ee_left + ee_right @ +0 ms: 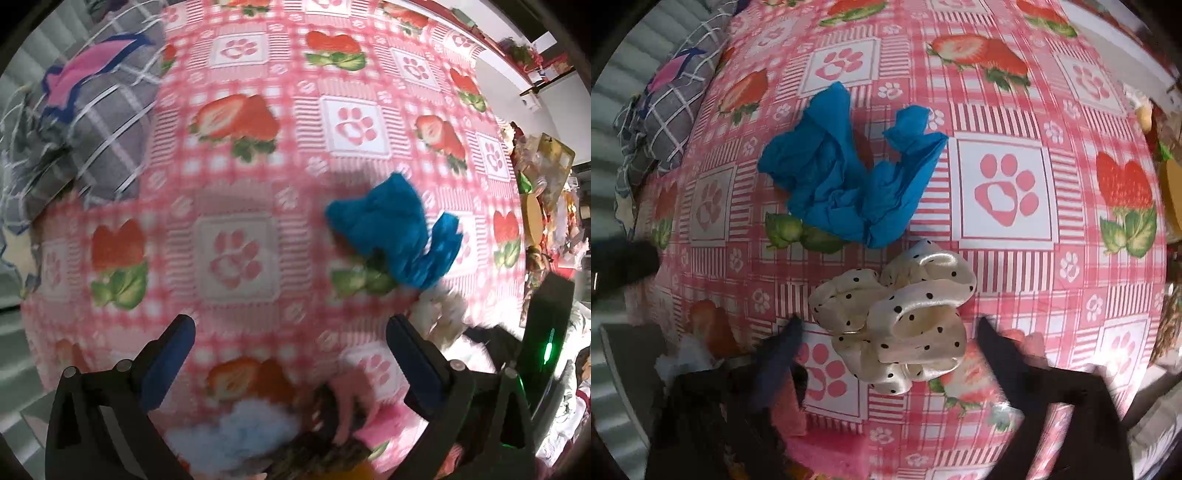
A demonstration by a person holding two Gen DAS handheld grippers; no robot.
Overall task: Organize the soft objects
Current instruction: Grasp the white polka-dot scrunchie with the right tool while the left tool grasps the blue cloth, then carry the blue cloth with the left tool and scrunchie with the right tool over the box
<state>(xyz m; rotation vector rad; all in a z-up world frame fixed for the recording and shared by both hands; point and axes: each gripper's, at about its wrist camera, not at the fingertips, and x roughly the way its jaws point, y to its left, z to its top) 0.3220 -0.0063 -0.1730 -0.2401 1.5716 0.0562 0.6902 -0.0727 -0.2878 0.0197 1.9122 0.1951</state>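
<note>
A crumpled blue cloth lies on the pink strawberry-and-paw tablecloth; it also shows in the left wrist view. A cream satin scrunchie with black dots lies just in front of it, between the open fingers of my right gripper, which is empty. The scrunchie shows blurred in the left wrist view. My left gripper is open and empty above the cloth. A pale blue fluffy item and a dark patterned item lie below the left gripper.
A grey checked cushion with a pink shape lies at the far left, also in the right wrist view. Cluttered goods stand beyond the right edge. A pink item lies at the near edge.
</note>
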